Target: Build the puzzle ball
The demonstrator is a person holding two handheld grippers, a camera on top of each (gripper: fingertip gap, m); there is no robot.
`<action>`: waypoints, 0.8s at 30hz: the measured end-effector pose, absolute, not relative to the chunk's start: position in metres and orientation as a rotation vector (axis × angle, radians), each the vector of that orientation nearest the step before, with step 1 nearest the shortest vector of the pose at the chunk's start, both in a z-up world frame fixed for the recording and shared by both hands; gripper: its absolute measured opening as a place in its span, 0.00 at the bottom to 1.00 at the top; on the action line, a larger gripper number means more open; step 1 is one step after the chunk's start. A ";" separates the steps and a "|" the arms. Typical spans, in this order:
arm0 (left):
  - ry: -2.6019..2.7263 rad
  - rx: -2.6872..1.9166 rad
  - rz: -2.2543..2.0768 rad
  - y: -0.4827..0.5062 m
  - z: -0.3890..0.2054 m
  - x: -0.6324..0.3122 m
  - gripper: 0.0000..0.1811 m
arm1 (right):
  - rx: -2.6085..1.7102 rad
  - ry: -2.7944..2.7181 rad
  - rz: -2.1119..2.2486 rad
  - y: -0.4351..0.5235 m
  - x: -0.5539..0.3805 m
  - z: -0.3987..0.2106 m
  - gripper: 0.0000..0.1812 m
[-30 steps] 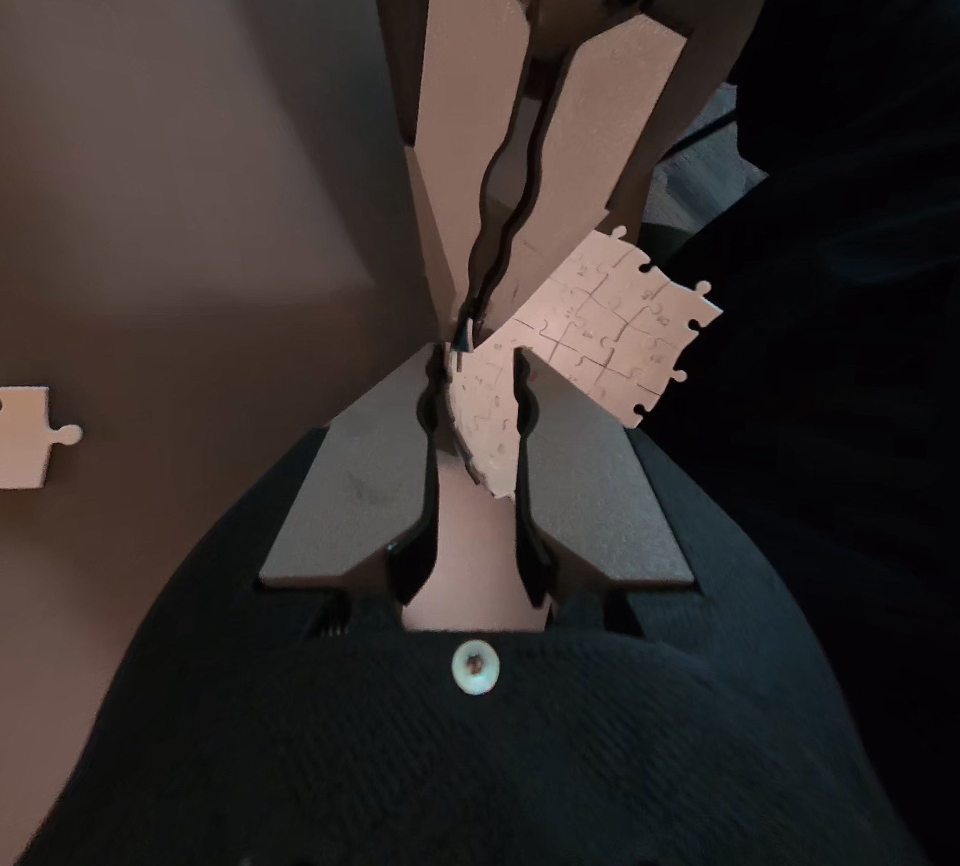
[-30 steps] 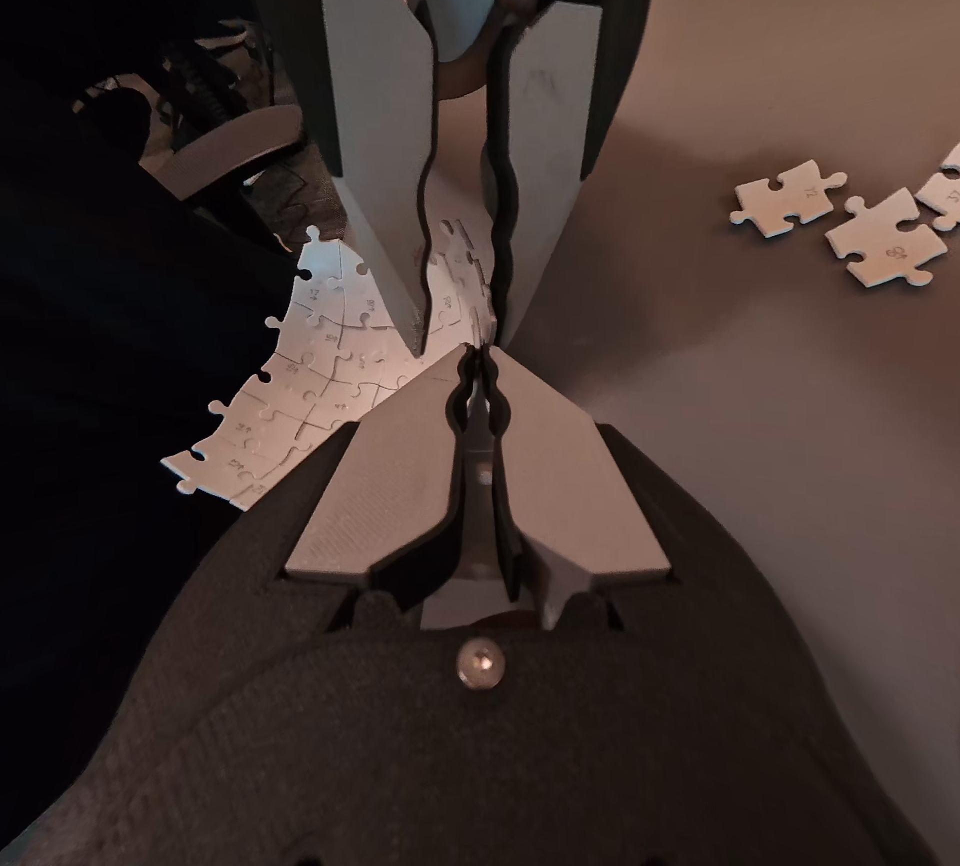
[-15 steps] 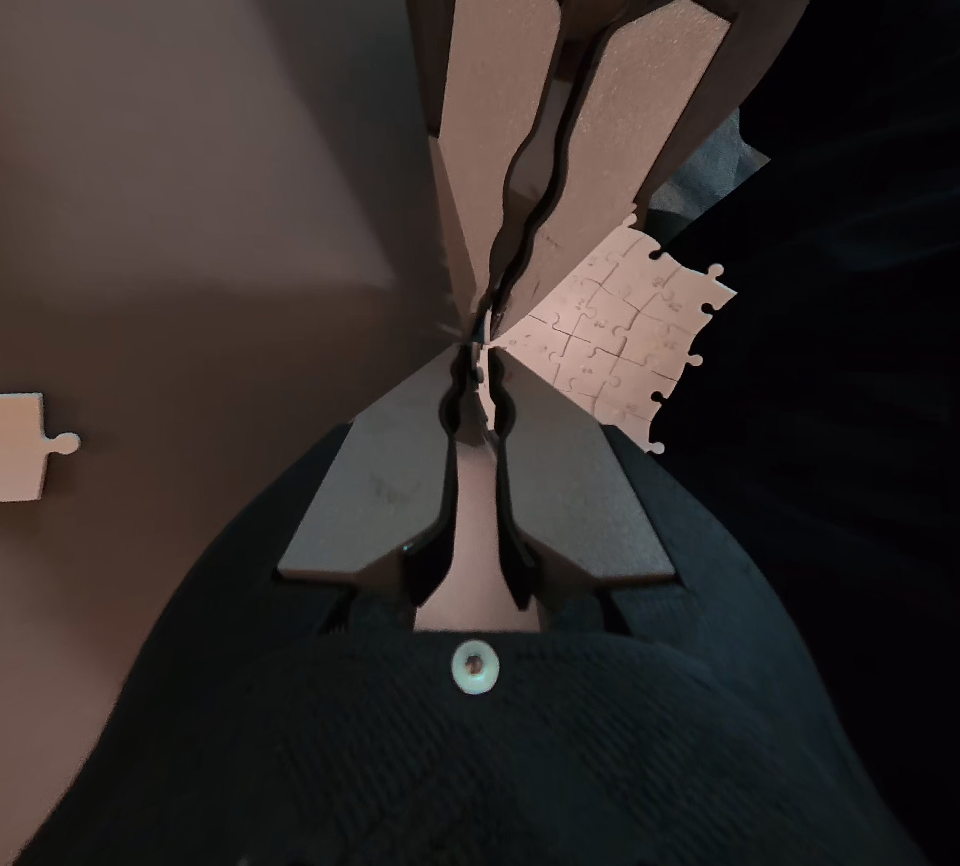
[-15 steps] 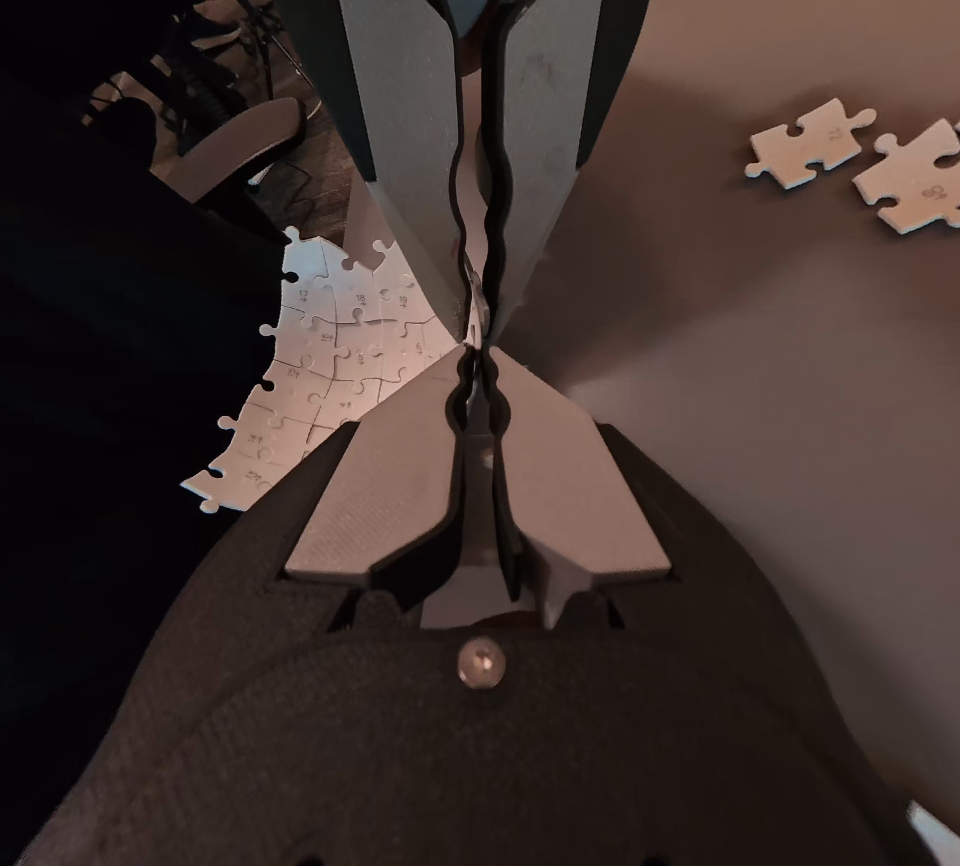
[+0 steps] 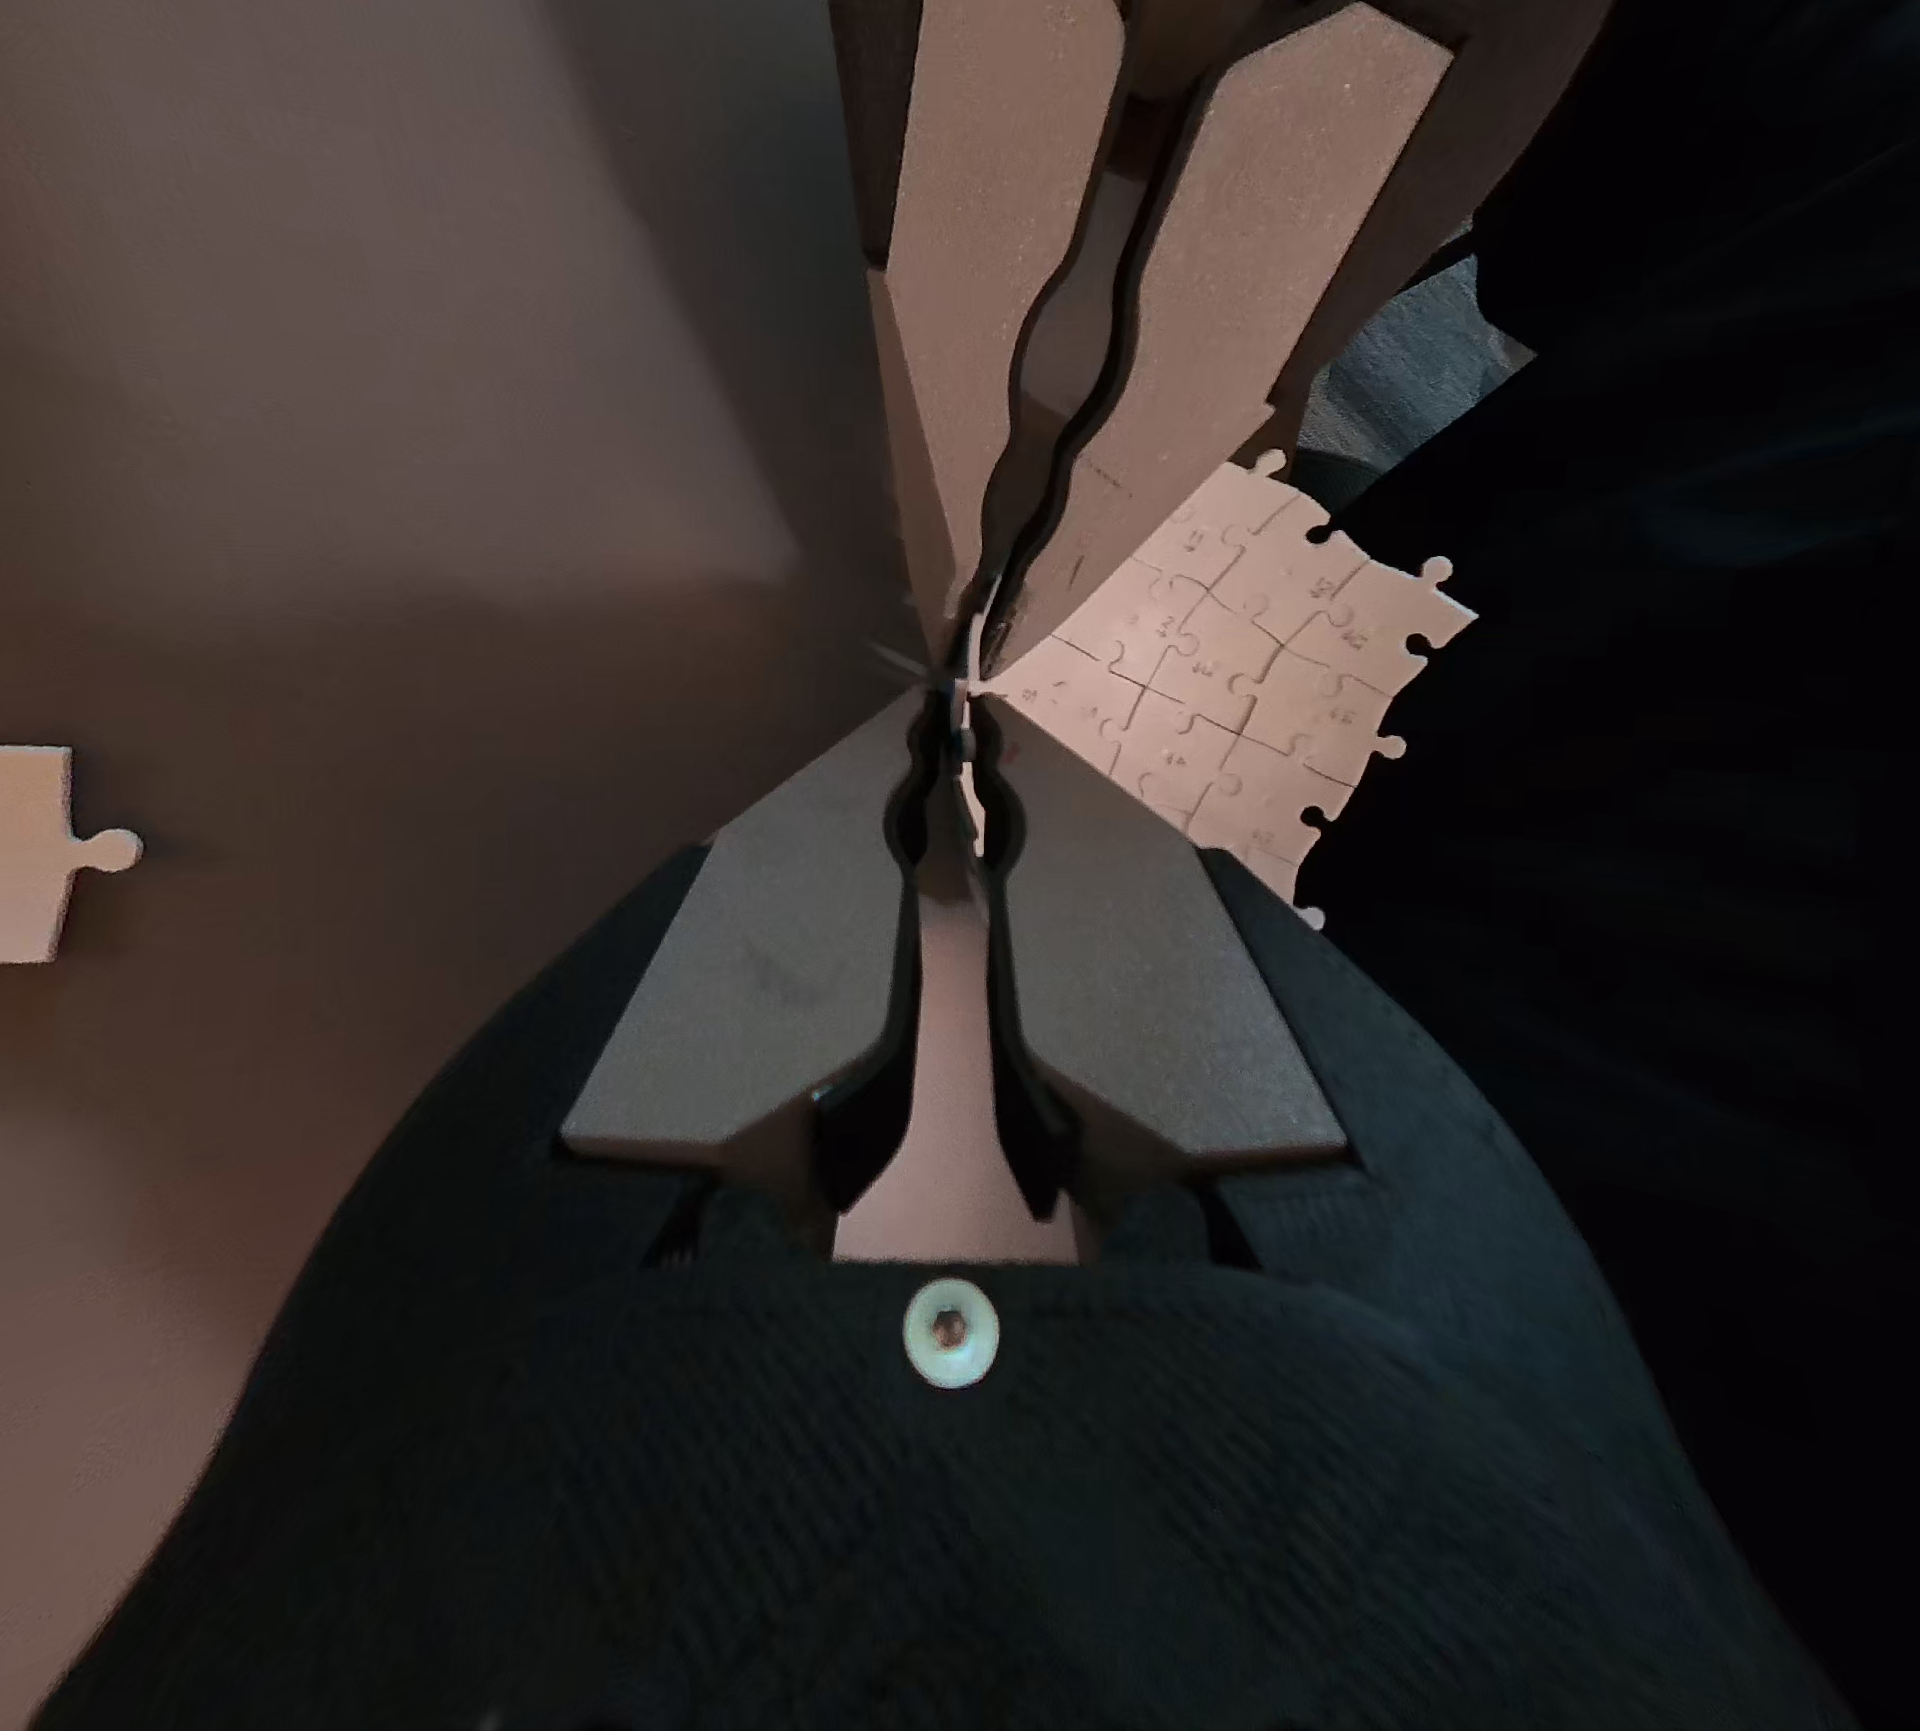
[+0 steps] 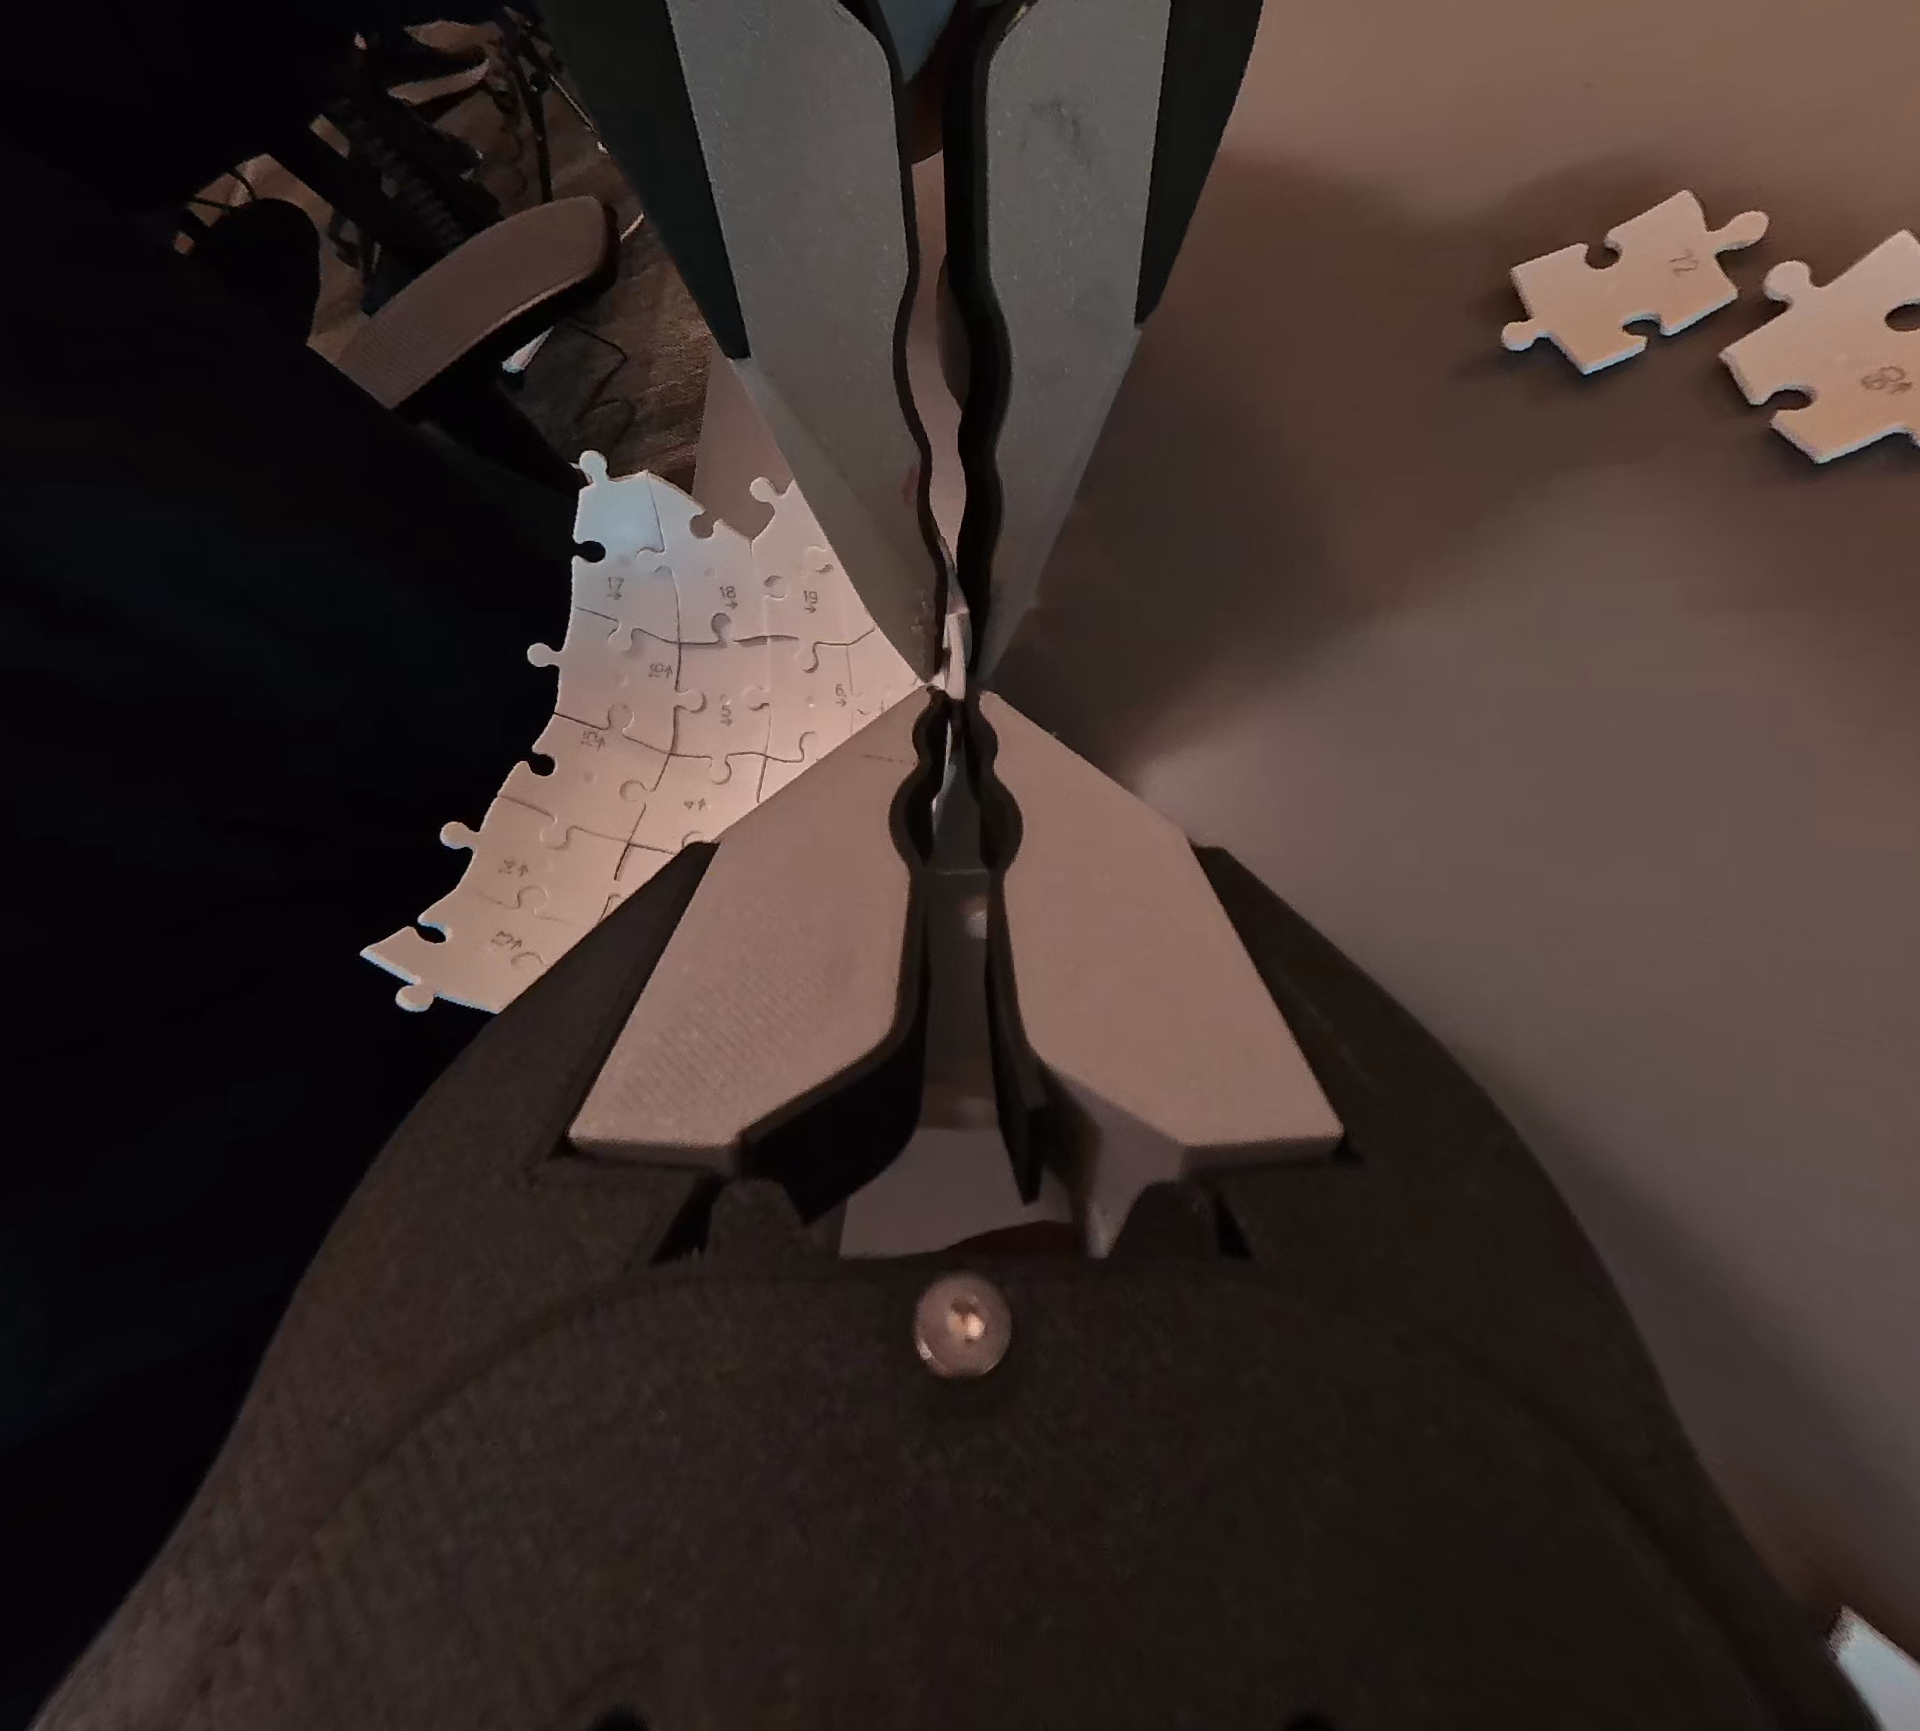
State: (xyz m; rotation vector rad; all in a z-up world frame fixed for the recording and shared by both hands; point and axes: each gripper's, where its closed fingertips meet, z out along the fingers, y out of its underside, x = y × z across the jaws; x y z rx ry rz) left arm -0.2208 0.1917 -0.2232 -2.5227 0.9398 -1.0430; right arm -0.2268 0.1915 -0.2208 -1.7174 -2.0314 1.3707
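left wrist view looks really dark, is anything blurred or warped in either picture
Left wrist view: dim, warm cast, wide-angle bending, loose piece soft at the edge. Right wrist view: brighter, assembled puzzle section sharp, table shadowed beside the gripper.

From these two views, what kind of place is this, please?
Probably an office or a lab workroom: a plain brown table carries loose puzzle pieces, and an office chair armrest with cables on the floor shows beyond the table's edge.

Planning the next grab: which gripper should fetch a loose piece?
Right gripper, probably: two loose white puzzle pieces lie nearest it, while the left gripper clamps the curved white assembled panel.
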 end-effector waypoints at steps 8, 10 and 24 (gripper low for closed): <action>0.935 -2.516 -1.029 0.192 -0.223 -0.221 0.01 | -1.715 -2.031 1.369 0.192 -0.227 -0.220 0.00; 0.932 -2.513 -1.028 0.193 -0.223 -0.221 0.01 | -1.716 -2.030 1.368 0.192 -0.227 -0.221 0.00; 0.958 -2.489 -0.954 0.193 -0.219 -0.220 0.01 | -1.739 -2.033 1.435 0.190 -0.226 -0.222 0.02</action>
